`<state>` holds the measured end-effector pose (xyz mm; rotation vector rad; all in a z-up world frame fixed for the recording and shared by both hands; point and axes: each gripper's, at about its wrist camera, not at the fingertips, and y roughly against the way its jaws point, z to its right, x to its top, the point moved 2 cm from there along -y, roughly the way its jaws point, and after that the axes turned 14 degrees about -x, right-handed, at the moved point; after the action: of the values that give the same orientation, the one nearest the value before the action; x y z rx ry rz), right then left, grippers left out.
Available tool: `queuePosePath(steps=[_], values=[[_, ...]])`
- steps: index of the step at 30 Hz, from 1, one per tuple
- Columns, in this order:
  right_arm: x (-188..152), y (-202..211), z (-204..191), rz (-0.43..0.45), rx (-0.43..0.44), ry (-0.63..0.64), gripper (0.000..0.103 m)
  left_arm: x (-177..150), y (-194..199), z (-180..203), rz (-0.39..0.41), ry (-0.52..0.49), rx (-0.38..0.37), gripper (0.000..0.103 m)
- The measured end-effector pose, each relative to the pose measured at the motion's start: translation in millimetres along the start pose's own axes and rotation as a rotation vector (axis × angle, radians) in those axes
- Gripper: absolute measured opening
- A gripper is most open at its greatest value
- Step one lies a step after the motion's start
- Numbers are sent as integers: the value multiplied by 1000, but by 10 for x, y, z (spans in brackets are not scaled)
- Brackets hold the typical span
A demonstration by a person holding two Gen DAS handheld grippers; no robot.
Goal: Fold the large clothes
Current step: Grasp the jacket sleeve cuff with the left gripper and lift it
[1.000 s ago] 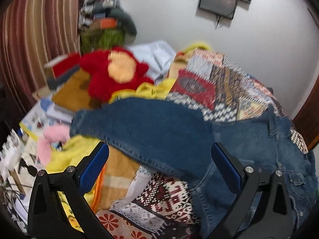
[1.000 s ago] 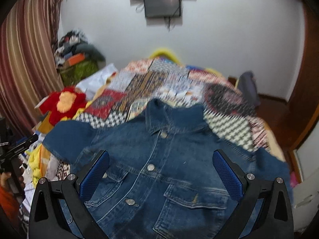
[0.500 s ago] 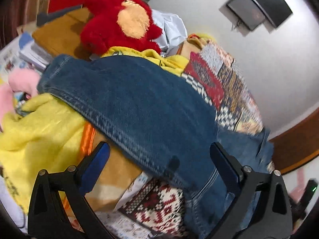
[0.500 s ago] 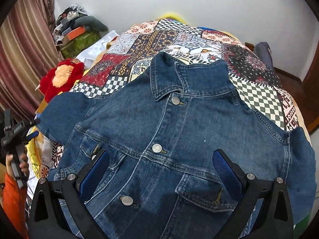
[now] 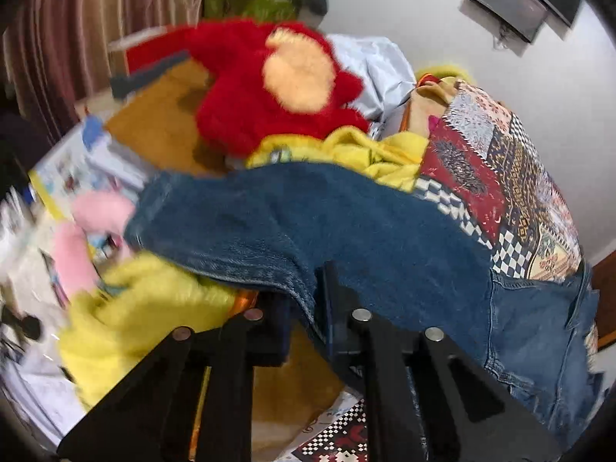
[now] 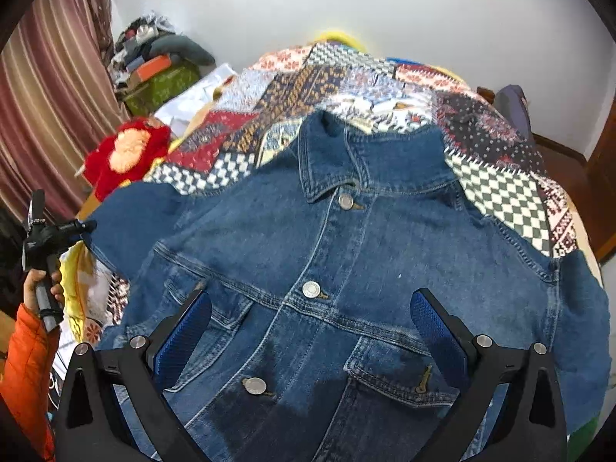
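My left gripper (image 5: 308, 308) is closing, its jaws pinching the blue denim jacket (image 6: 346, 269) sleeve at lower centre; my right gripper (image 6: 312, 331) hovers with jaws apart above its front.

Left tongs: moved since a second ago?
Yes. The left tongs dropped toward the denim jacket sleeve edge, nearing the red plush toy, and are closing on the sleeve.

Plush toy (image 5: 265, 81) beside jacket sleeve (image 5: 269, 223)

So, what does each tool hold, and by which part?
Left tool is closing on the jacket sleeve's lower edge. Right tool holds nothing.
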<state>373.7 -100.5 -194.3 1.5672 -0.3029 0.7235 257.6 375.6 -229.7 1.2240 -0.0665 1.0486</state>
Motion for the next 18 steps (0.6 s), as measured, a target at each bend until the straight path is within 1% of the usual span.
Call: queuePosePath(steps=[1, 3, 6, 8, 10, 13, 15, 16, 18], values=[[2, 46, 20, 8, -3, 0, 103, 35, 73, 85, 20, -18, -7, 10], [-4, 140, 56, 21, -9, 3, 103, 97, 216, 254, 52, -57, -26, 8], [-14, 268, 126, 43, -22, 14, 103, 169, 447, 617, 103, -146, -73, 6], [-31, 352, 184, 57, -33, 19, 103, 176, 579, 951, 125, -223, -92, 6], [-48, 437, 249, 73, -39, 19, 103, 151, 628, 1293, 122, -286, -143, 6], [-79, 564, 342, 93, -45, 9, 103, 23, 608, 1663, 90, -340, -208, 6], [-112, 627, 404, 104, -43, 2, 103, -124, 504, 1913, 42, -373, -250, 6], [-129, 665, 432, 109, -44, 0, 103, -199, 435, 2007, 11, -384, -273, 6], [-154, 731, 483, 117, -48, 1, 103, -401, 224, 2170, -91, -382, -330, 6]])
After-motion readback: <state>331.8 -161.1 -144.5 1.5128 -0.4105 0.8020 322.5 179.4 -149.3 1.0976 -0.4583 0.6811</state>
